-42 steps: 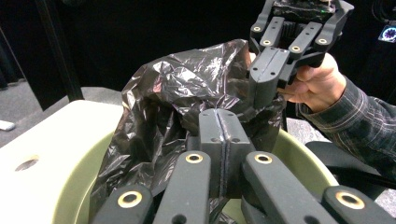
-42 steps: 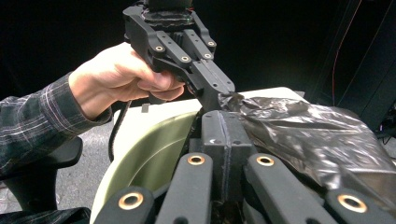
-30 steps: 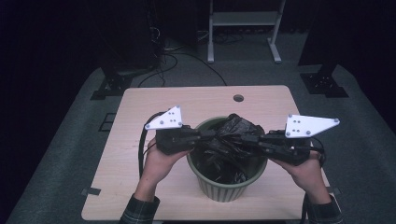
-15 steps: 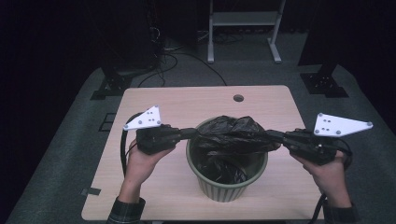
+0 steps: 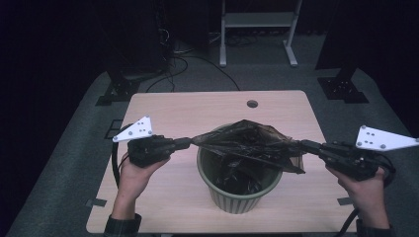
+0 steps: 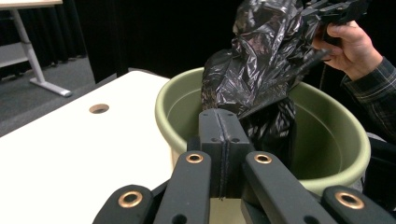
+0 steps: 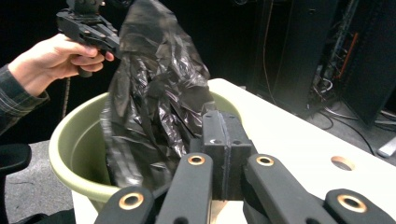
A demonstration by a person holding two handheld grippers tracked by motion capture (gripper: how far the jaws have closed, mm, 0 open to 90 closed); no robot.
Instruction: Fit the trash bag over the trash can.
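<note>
Your left gripper point(image 5: 187, 143) has its jaws pressed together on one edge of the black bin bag point(image 5: 247, 143), and your right gripper point(image 5: 302, 145) is clamped the same way on the opposite edge. Between them the bag is stretched across the mouth of the green bin point(image 5: 237, 195), with its lower part hanging down inside.

The bin stands on the table point(image 5: 197, 108) near the front edge, about midway between the left and right edges. Your left hand point(image 5: 136, 170) is over the left part of the table, and your right hand point(image 5: 363, 185) is out past the right edge.

In the left gripper view the closed jaws sit just above the bin's rim with the crumpled bag point(image 6: 261, 70) rising beyond them. In the right gripper view the bag point(image 7: 154, 102) hangs from the far gripper down into the bin point(image 7: 74, 154).
</note>
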